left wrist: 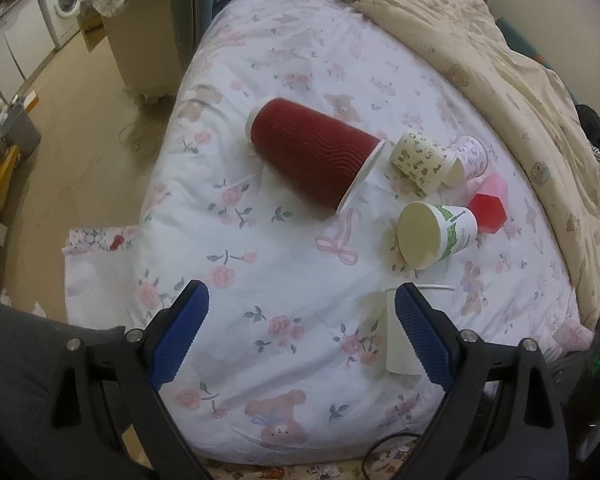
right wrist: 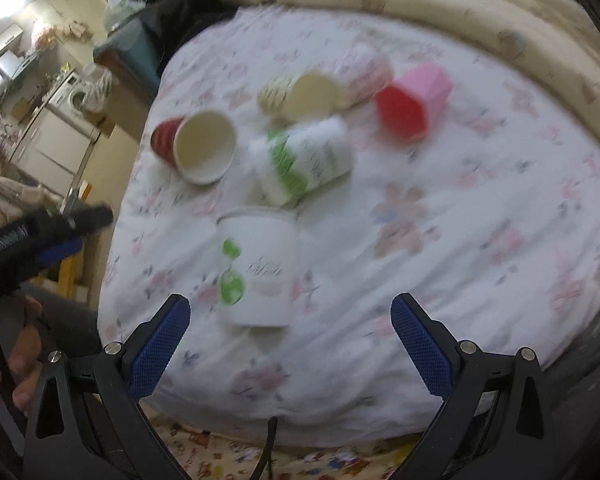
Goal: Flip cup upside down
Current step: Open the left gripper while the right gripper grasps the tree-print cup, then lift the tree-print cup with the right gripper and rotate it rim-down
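Several paper cups lie on a floral bed sheet (left wrist: 284,264). A big red ribbed cup (left wrist: 314,156) lies on its side; the right wrist view shows its open mouth (right wrist: 204,146). A white cup with green print (left wrist: 440,232) lies on its side, as does a cream patterned cup (left wrist: 422,160). A white cup with green dots (right wrist: 260,268) stands closest to my right gripper (right wrist: 290,320), which is open and empty just before it. This cup shows partly behind my left gripper's right finger (left wrist: 384,328). My left gripper (left wrist: 302,312) is open and empty.
A pink-and-red faceted cup (left wrist: 490,208) and a pink-patterned cup (left wrist: 474,156) lie at the far right of the group. A beige quilt (left wrist: 500,60) is bunched along the bed's far and right side. The bed edge and floor (left wrist: 72,120) are to the left.
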Action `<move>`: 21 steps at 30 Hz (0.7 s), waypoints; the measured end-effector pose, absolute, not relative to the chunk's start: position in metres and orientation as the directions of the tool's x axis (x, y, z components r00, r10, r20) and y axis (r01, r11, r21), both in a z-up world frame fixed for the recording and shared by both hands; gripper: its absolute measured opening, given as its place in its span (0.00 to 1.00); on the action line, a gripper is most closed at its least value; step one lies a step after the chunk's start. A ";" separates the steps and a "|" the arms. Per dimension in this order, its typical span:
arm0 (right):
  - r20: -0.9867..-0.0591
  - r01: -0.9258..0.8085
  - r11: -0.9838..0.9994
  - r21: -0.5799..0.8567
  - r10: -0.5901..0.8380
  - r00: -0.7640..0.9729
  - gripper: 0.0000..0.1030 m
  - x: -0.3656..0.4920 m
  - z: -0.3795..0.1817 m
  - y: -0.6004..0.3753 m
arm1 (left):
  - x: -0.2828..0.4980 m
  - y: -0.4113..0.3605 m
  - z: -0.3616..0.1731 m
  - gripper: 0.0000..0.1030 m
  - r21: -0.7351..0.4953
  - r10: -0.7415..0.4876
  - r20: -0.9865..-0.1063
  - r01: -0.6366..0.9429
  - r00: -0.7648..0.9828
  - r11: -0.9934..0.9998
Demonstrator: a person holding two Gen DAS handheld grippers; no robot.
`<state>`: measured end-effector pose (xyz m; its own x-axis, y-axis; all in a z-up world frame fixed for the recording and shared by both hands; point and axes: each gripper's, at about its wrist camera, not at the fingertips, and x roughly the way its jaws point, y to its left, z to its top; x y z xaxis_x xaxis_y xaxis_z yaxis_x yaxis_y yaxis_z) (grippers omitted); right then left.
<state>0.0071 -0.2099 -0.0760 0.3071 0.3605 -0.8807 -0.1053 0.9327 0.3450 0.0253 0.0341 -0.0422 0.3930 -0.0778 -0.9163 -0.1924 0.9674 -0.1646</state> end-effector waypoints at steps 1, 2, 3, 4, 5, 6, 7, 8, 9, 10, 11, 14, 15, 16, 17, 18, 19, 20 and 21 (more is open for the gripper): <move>-0.886 -0.102 0.932 0.347 0.362 0.291 0.98 0.007 -0.081 -0.206 | 0.025 0.033 -0.042 0.89 -0.161 -0.076 -0.917 -0.189 0.391 0.969; -0.891 -0.102 0.931 0.352 0.366 0.269 0.95 0.009 -0.088 -0.201 | 0.026 0.032 -0.042 0.89 -0.159 -0.078 -0.919 -0.183 0.387 0.970; -0.898 -0.100 0.932 0.348 0.362 0.251 0.92 0.010 -0.095 -0.197 | 0.026 0.031 -0.042 0.90 -0.159 -0.080 -0.920 -0.179 0.384 0.971; -0.906 -0.090 0.933 0.348 0.359 0.225 0.87 0.012 -0.103 -0.192 | 0.027 0.030 -0.043 0.90 -0.156 -0.080 -0.921 -0.174 0.381 0.972; -0.905 -0.084 0.928 0.362 0.372 0.208 0.85 0.014 -0.108 -0.190 | 0.027 0.030 -0.043 0.90 -0.156 -0.082 -0.922 -0.169 0.378 0.973; -0.904 -0.082 0.925 0.370 0.379 0.198 0.85 0.016 -0.112 -0.187 | 0.027 0.030 -0.043 0.90 -0.156 -0.083 -0.922 -0.169 0.378 0.973; -0.906 -0.087 0.927 0.366 0.376 0.193 0.85 0.018 -0.114 -0.184 | 0.027 0.030 -0.043 0.90 -0.150 -0.075 -0.923 -0.172 0.378 0.974; -0.911 -0.097 0.931 0.352 0.365 0.193 0.83 0.019 -0.116 -0.181 | 0.028 0.028 -0.043 0.90 -0.142 -0.068 -0.924 -0.173 0.376 0.975; -0.914 -0.105 0.934 0.343 0.357 0.193 0.82 0.019 -0.117 -0.178 | 0.028 0.027 -0.044 0.89 -0.139 -0.067 -0.926 -0.170 0.372 0.976; -0.918 -0.118 0.936 0.331 0.349 0.190 0.78 0.020 -0.119 -0.175 | 0.028 0.027 -0.045 0.90 -0.140 -0.070 -0.927 -0.168 0.368 0.976; -0.921 -0.127 0.937 0.325 0.344 0.184 0.74 0.021 -0.121 -0.173 | 0.028 0.027 -0.046 0.90 -0.142 -0.073 -0.928 -0.168 0.364 0.976; -0.922 -0.131 0.936 0.325 0.345 0.175 0.65 0.023 -0.125 -0.171 | 0.028 0.026 -0.048 0.90 -0.147 -0.079 -0.930 -0.167 0.359 0.975; -0.921 -0.127 0.937 0.326 0.345 0.182 0.63 0.023 -0.125 -0.172 | 0.028 0.026 -0.048 0.90 -0.149 -0.081 -0.930 -0.166 0.358 0.975; -0.919 -0.123 0.938 0.325 0.343 0.195 0.59 0.023 -0.124 -0.174 | 0.028 0.026 -0.048 0.90 -0.151 -0.083 -0.929 -0.165 0.360 0.975; -0.919 -0.123 0.938 0.325 0.344 0.194 0.55 0.024 -0.125 -0.175 | 0.028 0.026 -0.048 0.90 -0.150 -0.083 -0.929 -0.163 0.361 0.975; -0.918 -0.122 0.937 0.328 0.346 0.192 0.55 0.025 -0.125 -0.176 | 0.027 0.026 -0.047 0.90 -0.149 -0.082 -0.928 -0.161 0.364 0.976; -0.915 -0.117 0.935 0.334 0.352 0.199 0.54 0.025 -0.123 -0.178 | 0.027 0.025 -0.047 0.90 -0.148 -0.081 -0.927 -0.159 0.366 0.976; -0.913 -0.118 0.935 0.334 0.352 0.207 0.54 0.024 -0.120 -0.180 | 0.027 0.025 -0.046 0.90 -0.149 -0.083 -0.926 -0.156 0.368 0.977; -0.910 -0.118 0.935 0.334 0.352 0.217 0.54 0.024 -0.118 -0.182 | 0.027 0.024 -0.046 0.90 -0.149 -0.084 -0.926 -0.152 0.368 0.977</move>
